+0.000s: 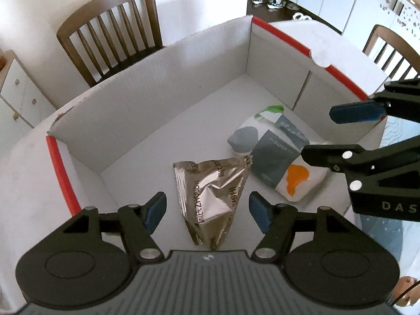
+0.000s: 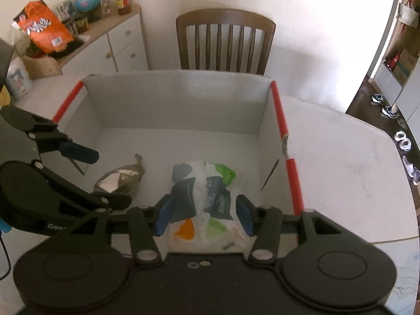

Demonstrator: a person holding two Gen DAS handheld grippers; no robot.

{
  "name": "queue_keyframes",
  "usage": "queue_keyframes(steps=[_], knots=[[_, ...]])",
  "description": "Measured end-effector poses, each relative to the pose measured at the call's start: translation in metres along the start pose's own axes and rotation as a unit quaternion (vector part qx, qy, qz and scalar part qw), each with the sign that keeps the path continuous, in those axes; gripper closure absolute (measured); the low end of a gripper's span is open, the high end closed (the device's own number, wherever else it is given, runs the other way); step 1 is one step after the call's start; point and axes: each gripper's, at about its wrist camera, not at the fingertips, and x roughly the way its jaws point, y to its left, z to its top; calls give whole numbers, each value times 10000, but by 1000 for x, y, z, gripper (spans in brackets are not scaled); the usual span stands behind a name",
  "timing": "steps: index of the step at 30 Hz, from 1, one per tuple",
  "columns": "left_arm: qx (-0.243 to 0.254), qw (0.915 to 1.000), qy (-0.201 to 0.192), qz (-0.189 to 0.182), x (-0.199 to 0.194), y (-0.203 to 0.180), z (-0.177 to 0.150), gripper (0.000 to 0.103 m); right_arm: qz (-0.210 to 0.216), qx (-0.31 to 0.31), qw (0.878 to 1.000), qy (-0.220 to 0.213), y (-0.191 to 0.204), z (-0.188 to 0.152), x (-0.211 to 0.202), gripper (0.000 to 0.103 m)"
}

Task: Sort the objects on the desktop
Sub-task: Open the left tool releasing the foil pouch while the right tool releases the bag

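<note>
A white cardboard box [image 1: 157, 99] with red-taped edges stands on the white table. On its floor lie a crumpled silver foil packet [image 1: 212, 183] and, to its right, a soft tissue pack [image 1: 275, 157] printed in grey, orange and green. My left gripper [image 1: 207, 210] hangs open above the foil packet, its blue pads clear of it. My right gripper [image 2: 204, 216] is open over the tissue pack [image 2: 204, 202], which lies loose between and below the fingers. The right wrist view also catches the left gripper [image 2: 98, 177] over the foil packet [image 2: 120, 181], inside the box [image 2: 178, 105].
A wooden chair [image 2: 225, 42] stands behind the box, and another chair [image 1: 388, 50] at the table's far right. A white sideboard [image 2: 120, 44] at the back left carries an orange snack bag [image 2: 44, 29] and jars. Bare tabletop [image 2: 354, 173] lies right of the box.
</note>
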Motion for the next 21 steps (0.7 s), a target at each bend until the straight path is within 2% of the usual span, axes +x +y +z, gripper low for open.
queue_keyframes(steps=[21], knots=[[3, 9988, -395, 286, -66, -36, -3, 35, 56, 34, 9991, -414, -6, -13, -74, 47]])
